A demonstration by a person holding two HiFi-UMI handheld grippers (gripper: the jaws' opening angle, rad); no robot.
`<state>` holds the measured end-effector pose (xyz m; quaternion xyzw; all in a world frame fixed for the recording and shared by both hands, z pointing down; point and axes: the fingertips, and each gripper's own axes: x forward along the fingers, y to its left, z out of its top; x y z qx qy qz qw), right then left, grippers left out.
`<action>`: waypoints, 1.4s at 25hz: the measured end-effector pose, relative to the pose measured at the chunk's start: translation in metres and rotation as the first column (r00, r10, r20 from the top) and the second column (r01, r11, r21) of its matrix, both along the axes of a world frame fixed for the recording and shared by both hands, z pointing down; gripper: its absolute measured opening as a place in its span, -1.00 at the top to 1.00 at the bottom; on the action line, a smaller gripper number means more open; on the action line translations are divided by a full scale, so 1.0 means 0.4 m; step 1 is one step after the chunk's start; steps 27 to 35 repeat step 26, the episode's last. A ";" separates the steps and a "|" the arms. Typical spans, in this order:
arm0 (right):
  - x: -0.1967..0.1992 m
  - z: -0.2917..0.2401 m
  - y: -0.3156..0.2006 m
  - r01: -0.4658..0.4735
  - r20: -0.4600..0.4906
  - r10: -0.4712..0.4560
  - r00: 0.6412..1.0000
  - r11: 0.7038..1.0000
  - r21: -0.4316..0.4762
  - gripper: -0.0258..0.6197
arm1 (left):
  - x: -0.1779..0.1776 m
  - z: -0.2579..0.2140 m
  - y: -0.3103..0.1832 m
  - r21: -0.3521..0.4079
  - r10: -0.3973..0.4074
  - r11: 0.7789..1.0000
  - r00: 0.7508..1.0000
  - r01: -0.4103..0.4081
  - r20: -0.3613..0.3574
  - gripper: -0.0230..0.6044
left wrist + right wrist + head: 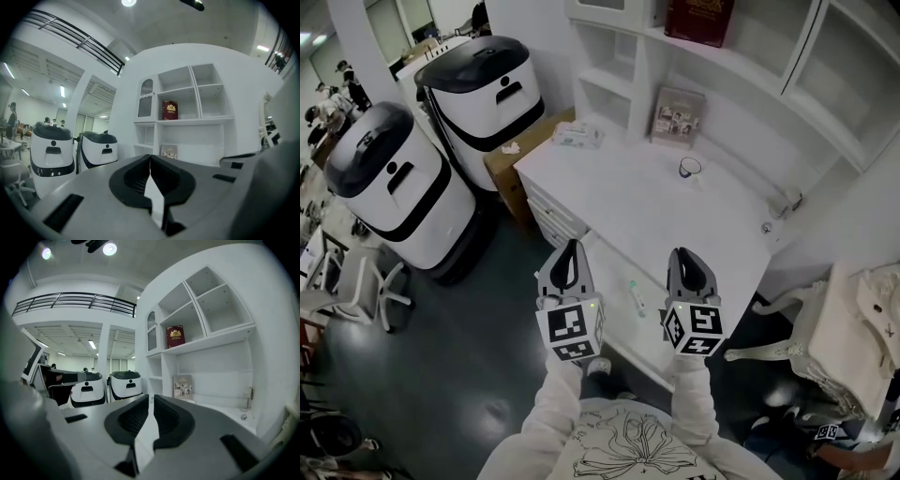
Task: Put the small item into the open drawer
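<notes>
In the head view a white desk (609,183) has an open drawer (614,323) pulled out toward me. A small white and green item (635,296) lies on the drawer's white floor. Both grippers hover above the drawer, one on each side of the item. My left gripper (572,246) (150,157) is shut with its tips touching and nothing between them. My right gripper (684,253) (151,398) shows only a thin slit between its tips and holds nothing.
Two white and black rounded machines (389,178) (487,94) stand left of the desk beside a cardboard box (508,159). On the desk are a tissue pack (577,136), a photo frame (678,114) and a small black ring (690,169). Shelves rise behind; a pale chair (853,328) stands at right.
</notes>
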<state>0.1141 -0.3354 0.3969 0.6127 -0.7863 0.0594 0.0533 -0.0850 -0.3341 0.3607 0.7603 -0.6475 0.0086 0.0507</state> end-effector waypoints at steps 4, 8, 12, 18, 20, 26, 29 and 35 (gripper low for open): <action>-0.013 -0.027 0.007 0.006 0.005 -0.006 1.000 0.999 0.034 0.84 | -0.003 -0.017 0.009 0.016 0.002 1.000 1.000 -0.002 -0.001 0.91; -0.016 -0.046 0.012 0.005 0.008 -0.005 1.000 0.998 0.058 0.84 | -0.005 -0.029 0.018 0.025 0.002 1.000 1.000 -0.002 0.006 0.91; -0.016 -0.058 0.015 0.002 0.015 -0.003 1.000 0.997 0.073 0.86 | -0.015 -0.034 0.023 0.028 -0.007 1.000 1.000 0.007 0.005 0.91; -0.018 -0.066 0.024 -0.009 0.014 0.007 1.000 0.996 0.083 0.88 | -0.026 -0.034 0.032 0.036 -0.011 0.999 1.000 0.011 0.001 0.91; -0.019 -0.066 0.025 -0.011 0.015 0.010 1.000 0.996 0.083 0.88 | -0.027 -0.035 0.034 0.038 -0.009 0.999 1.000 0.009 0.000 0.91; -0.010 -0.061 0.028 -0.014 0.014 0.013 1.000 0.997 0.077 0.88 | -0.016 -0.031 0.038 0.035 -0.002 0.999 1.000 0.003 -0.007 0.91; -0.010 -0.061 0.028 -0.014 0.014 0.013 1.000 0.997 0.077 0.88 | -0.016 -0.031 0.038 0.035 -0.002 0.999 1.000 0.003 -0.007 0.91; -0.010 -0.061 0.028 -0.014 0.014 0.013 1.000 0.997 0.077 0.88 | -0.016 -0.031 0.038 0.035 -0.002 0.999 1.000 0.003 -0.007 0.91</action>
